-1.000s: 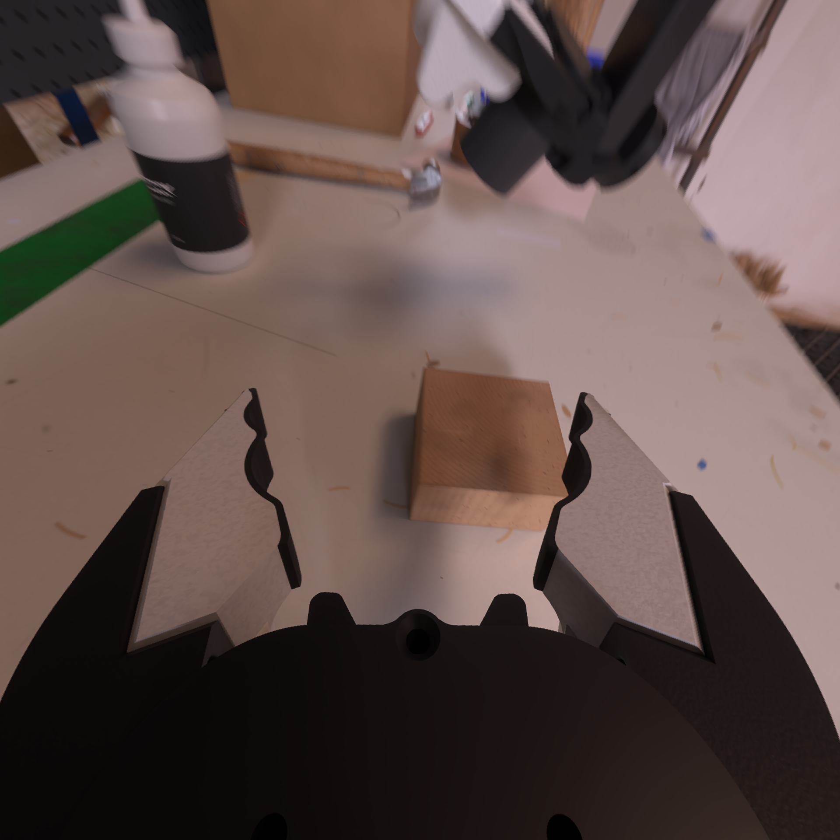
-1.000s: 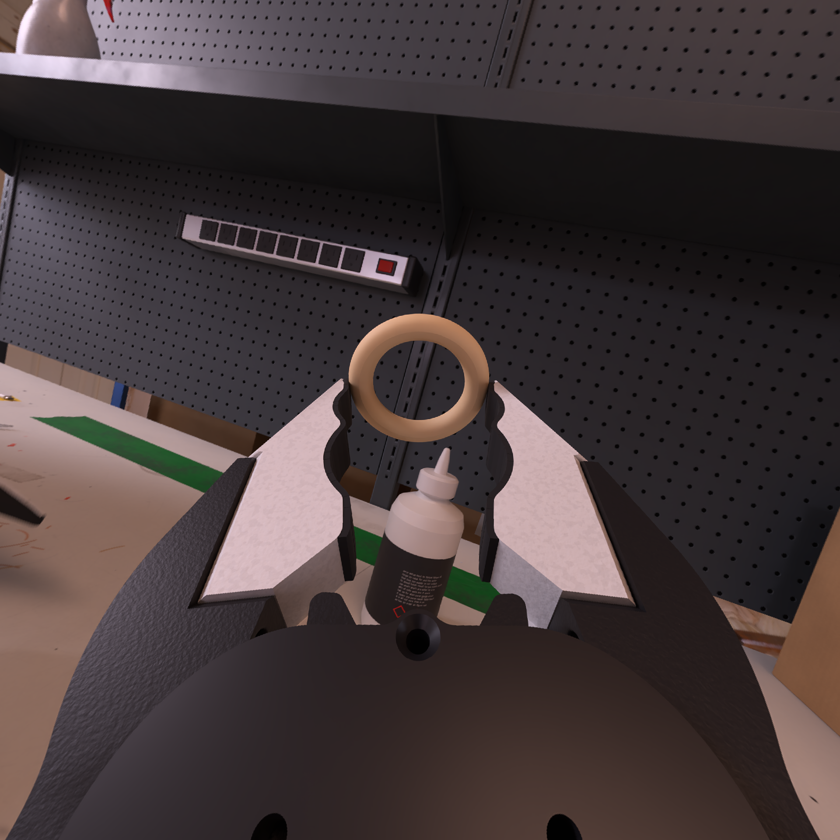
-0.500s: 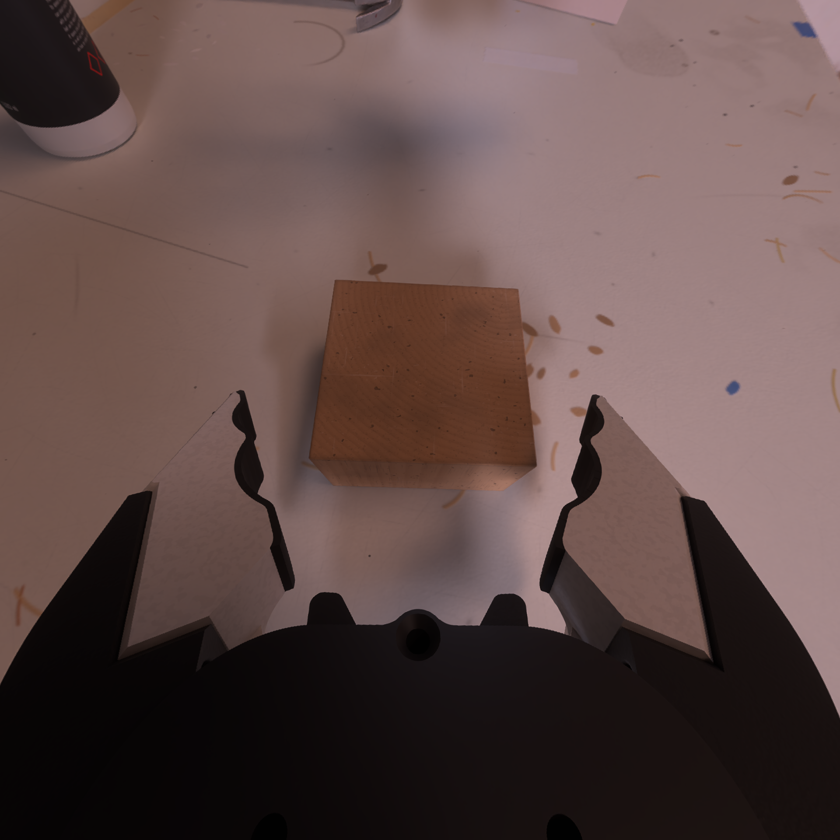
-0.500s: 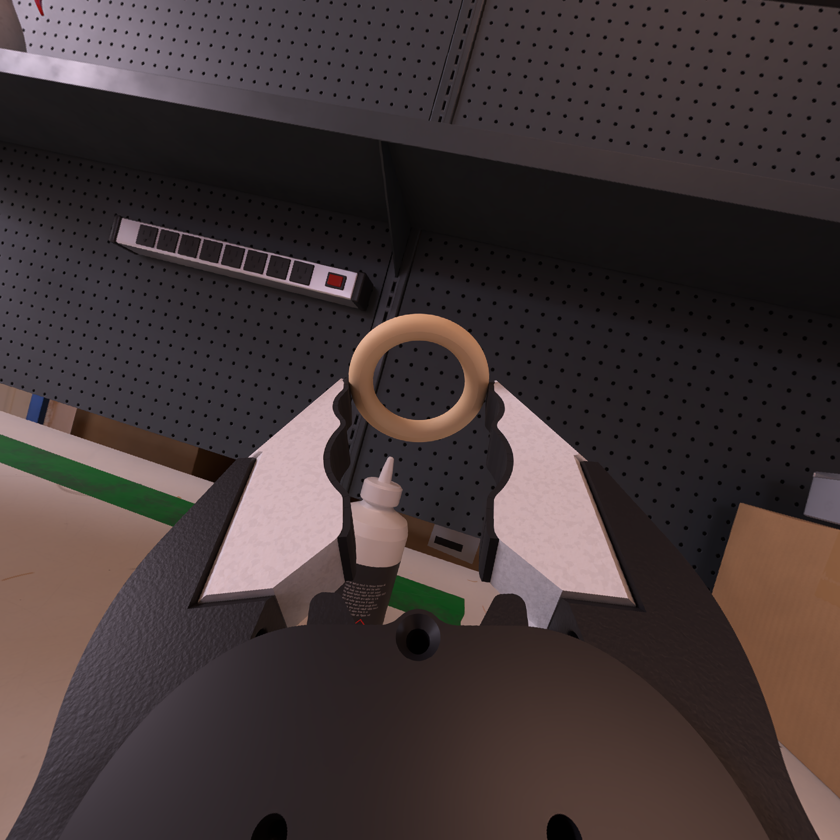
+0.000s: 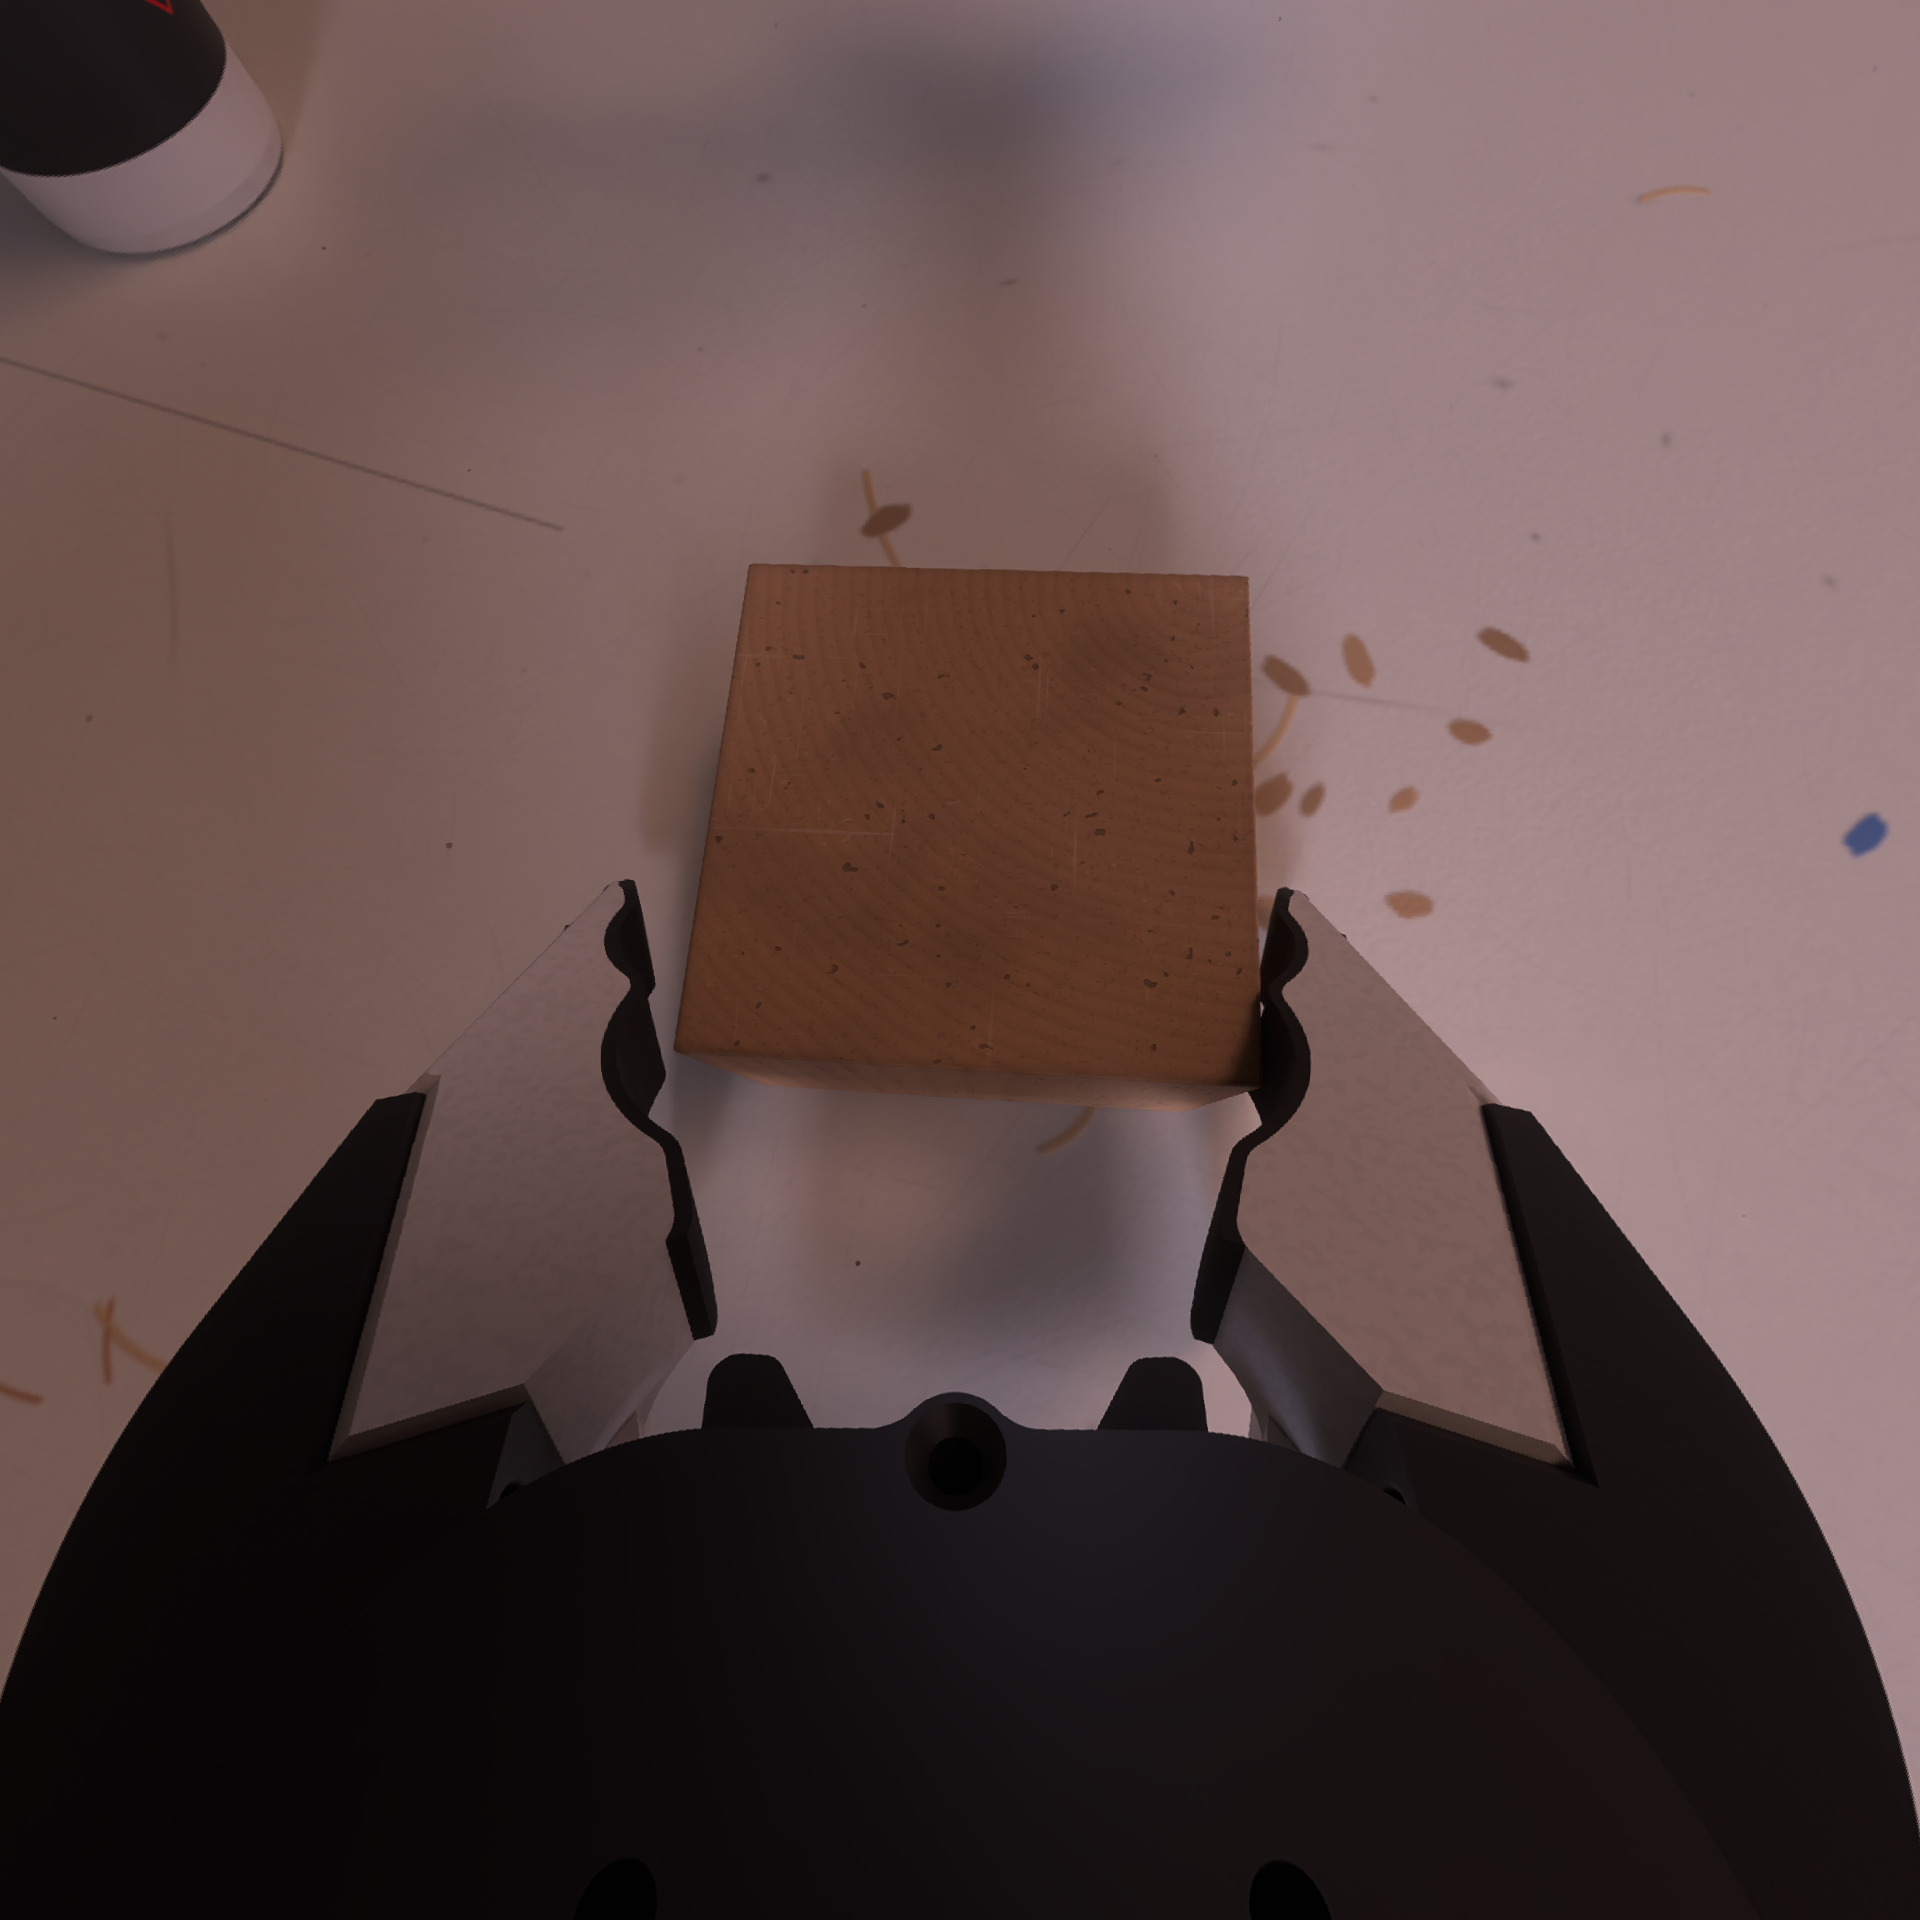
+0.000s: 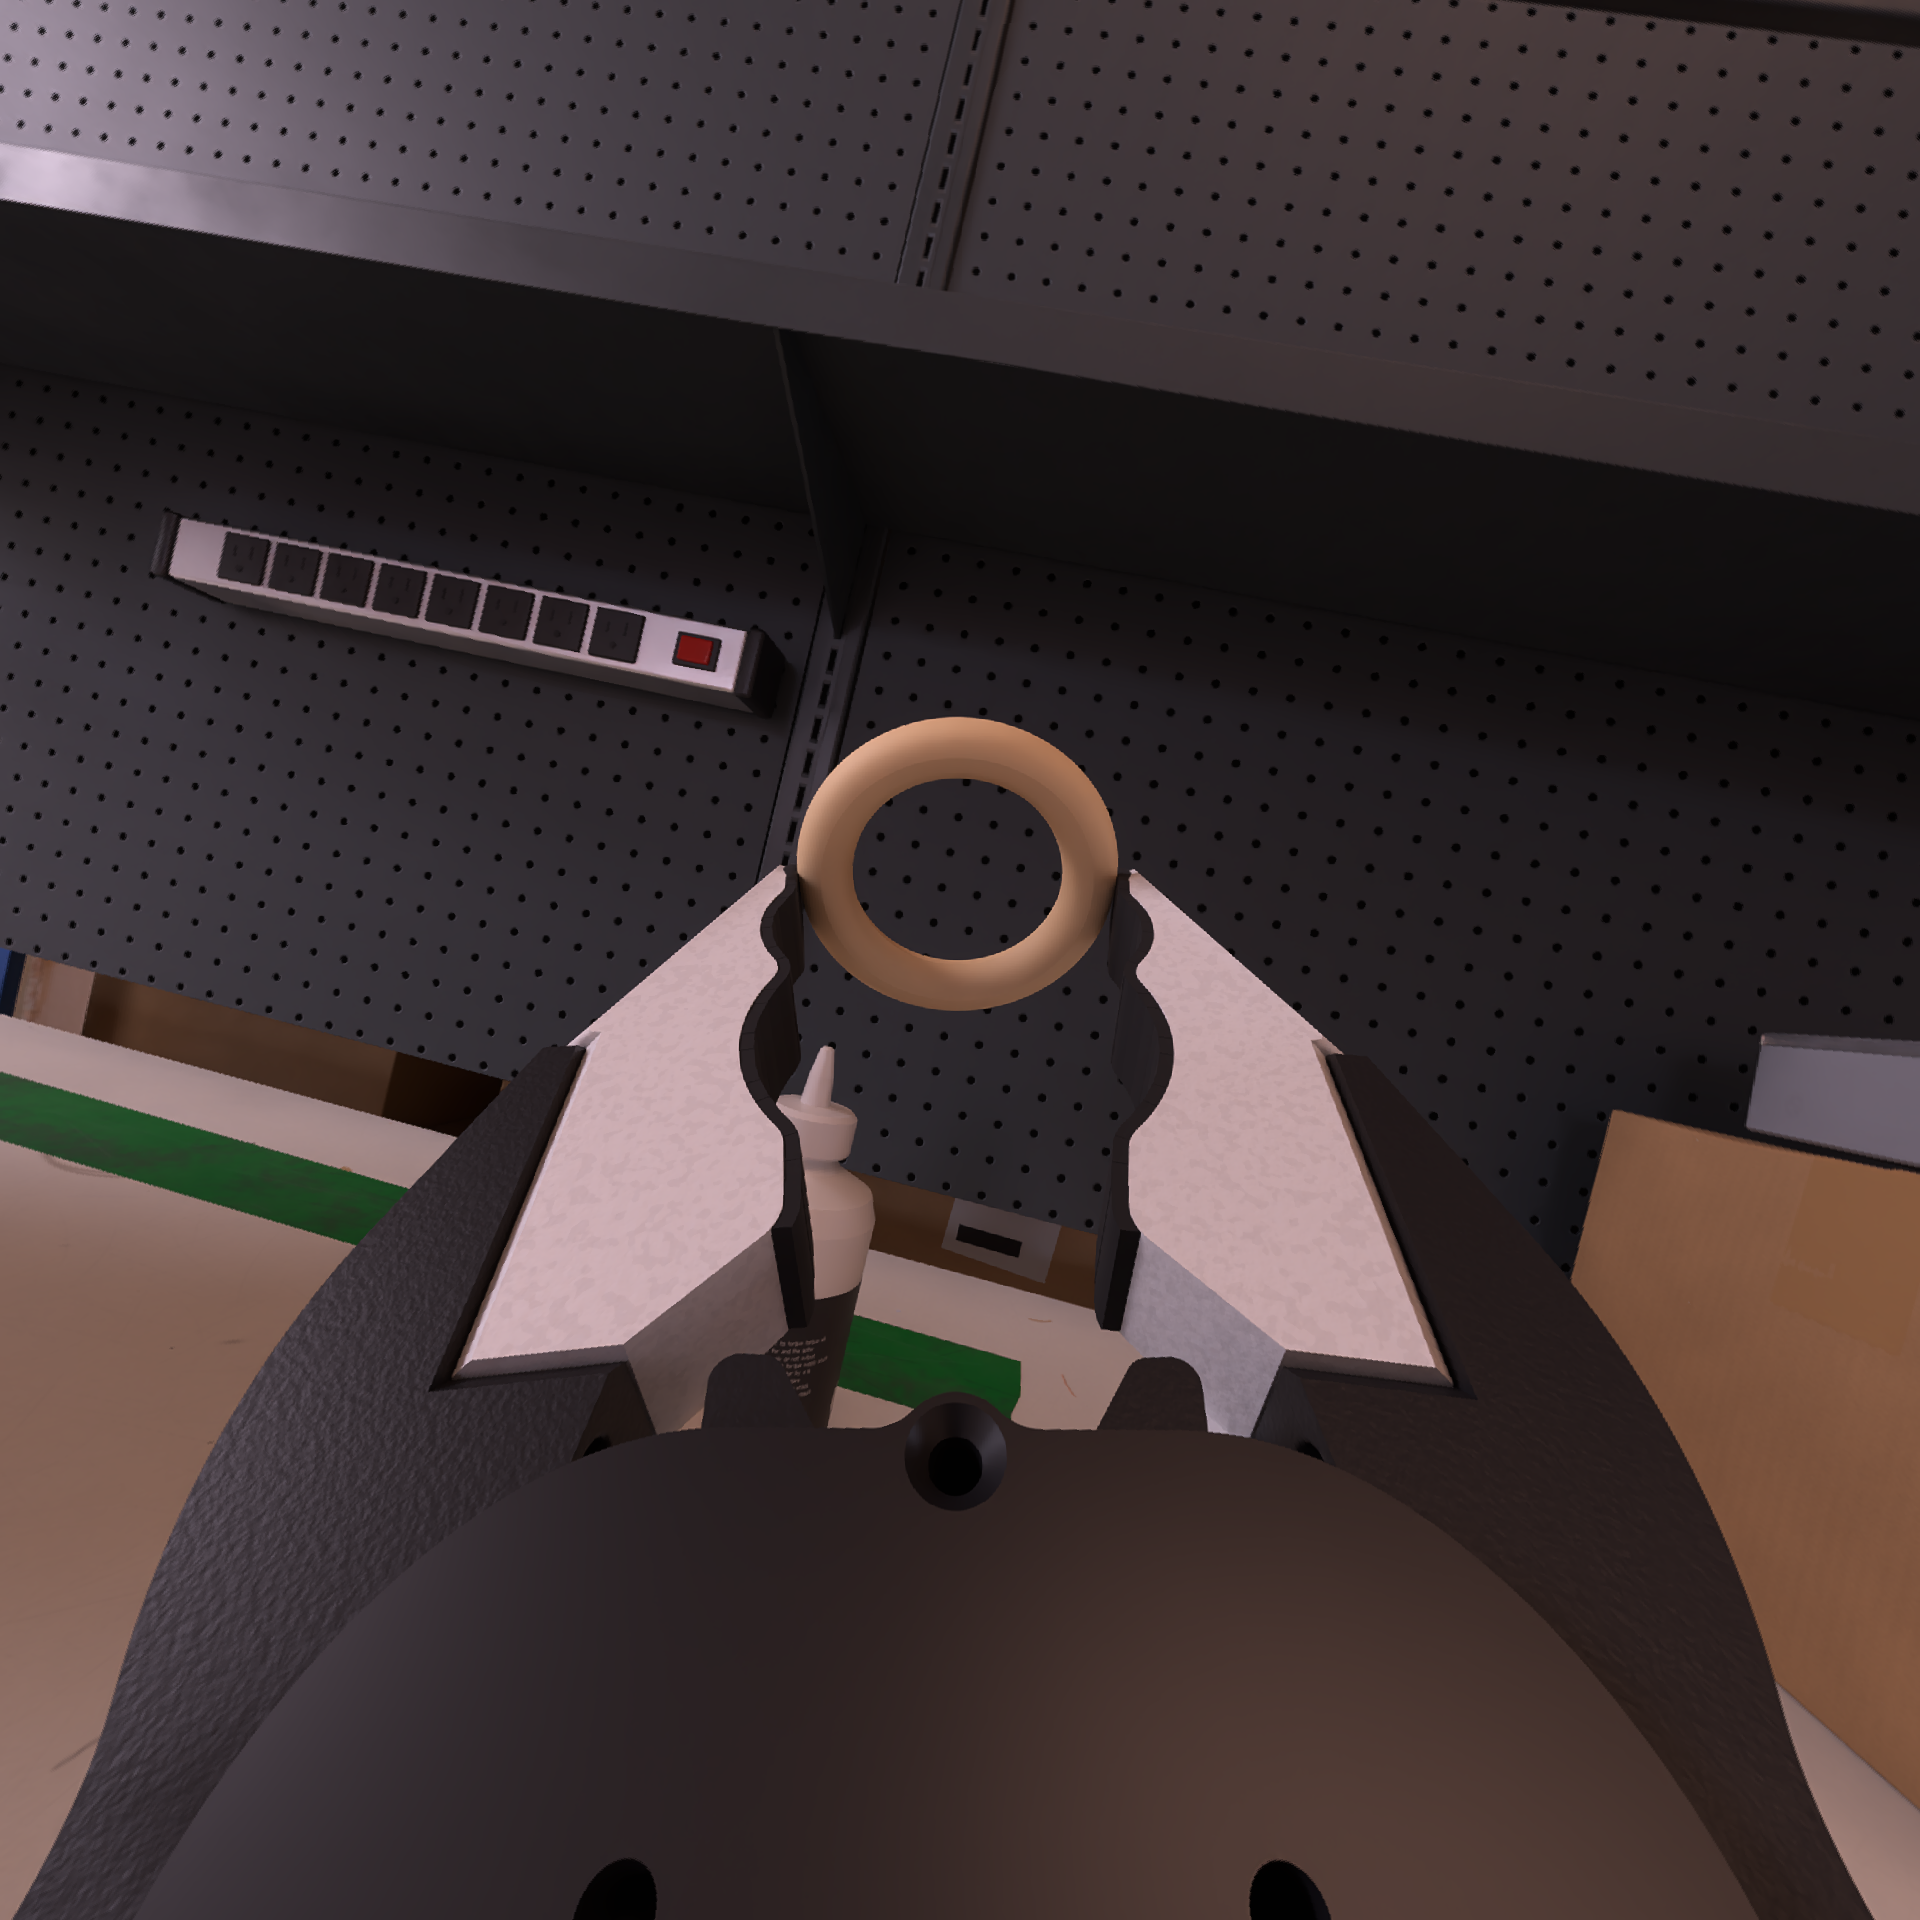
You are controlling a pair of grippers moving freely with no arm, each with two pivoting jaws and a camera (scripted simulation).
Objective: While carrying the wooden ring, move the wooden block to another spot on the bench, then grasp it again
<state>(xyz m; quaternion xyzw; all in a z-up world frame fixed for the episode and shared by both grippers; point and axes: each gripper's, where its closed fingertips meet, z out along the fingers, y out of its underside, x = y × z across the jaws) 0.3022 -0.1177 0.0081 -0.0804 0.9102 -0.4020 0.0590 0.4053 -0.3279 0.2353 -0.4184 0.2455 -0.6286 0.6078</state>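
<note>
A square wooden block (image 5: 977, 821) lies flat on the pale bench (image 5: 364, 831). My left gripper (image 5: 956, 888) looks down on it, open, with one finger on each side of the block's near end. The right finger (image 5: 1283, 997) meets the block's right edge; the left finger (image 5: 629, 997) stands a small gap off its left edge. My right gripper (image 6: 956, 878) is shut on the wooden ring (image 6: 956, 982). It holds the ring upright by its two sides, in the air in front of the dark pegboard.
A white glue bottle with a black label (image 5: 114, 125) stands at the far left of the bench; it also shows behind my right fingers (image 6: 826, 1174). Wood chips (image 5: 1351, 665) lie right of the block. A power strip (image 6: 468, 603), a shelf, a green strip (image 6: 187, 1153) and a cardboard box (image 6: 1745, 1299) lie ahead.
My left gripper has tipped down over the block, come closer, and its fingers have narrowed around the block's near end. My right gripper has swung right with the ring still held.
</note>
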